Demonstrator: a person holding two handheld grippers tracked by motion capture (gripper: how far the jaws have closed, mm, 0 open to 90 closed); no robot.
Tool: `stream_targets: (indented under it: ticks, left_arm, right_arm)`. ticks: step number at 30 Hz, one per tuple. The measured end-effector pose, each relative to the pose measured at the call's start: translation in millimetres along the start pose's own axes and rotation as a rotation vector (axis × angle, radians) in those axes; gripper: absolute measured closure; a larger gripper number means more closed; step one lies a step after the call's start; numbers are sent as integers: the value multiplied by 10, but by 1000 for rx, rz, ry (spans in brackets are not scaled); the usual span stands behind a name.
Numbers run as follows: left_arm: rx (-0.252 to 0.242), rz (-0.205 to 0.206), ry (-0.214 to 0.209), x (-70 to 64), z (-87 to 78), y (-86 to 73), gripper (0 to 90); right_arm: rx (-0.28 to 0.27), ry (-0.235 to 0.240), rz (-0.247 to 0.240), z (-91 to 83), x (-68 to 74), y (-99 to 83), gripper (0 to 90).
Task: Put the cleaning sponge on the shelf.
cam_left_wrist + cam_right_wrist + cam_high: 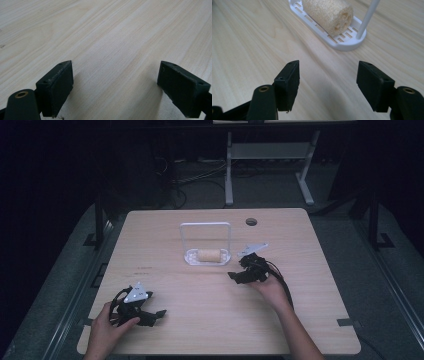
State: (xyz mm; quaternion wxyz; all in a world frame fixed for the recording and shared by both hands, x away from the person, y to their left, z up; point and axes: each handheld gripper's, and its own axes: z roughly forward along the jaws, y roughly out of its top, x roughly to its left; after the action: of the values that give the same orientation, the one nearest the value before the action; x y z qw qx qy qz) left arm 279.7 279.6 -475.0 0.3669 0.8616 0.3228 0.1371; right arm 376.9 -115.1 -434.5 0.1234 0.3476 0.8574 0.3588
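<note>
Right gripper point(235, 276): jaws spread, nothing held, aimed at the sponge from nearby.
Sponge point(327, 15): laid lengthwise in the white rack point(342, 43), mid-table.
Left gripper point(159, 313): jaws spread, held over bare table point(105, 32), well apart from the rack.

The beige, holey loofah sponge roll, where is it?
The beige loofah sponge roll lies in the white slotted plastic tray mid-table in the high view, just left of the right gripper.
</note>
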Motion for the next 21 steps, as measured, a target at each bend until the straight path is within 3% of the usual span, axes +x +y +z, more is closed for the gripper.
stream_targets:
  ticks: [12, 21]
  left_arm:
    - [2, 6, 1, 4, -1, -1, 129]
    - [2, 6, 1, 4, -1, -1, 129]
  right_arm:
    - [-41, -17, -7, -294, 55, -311, 235]
    - [-67, -33, 21, -491, 81, -564, 138]
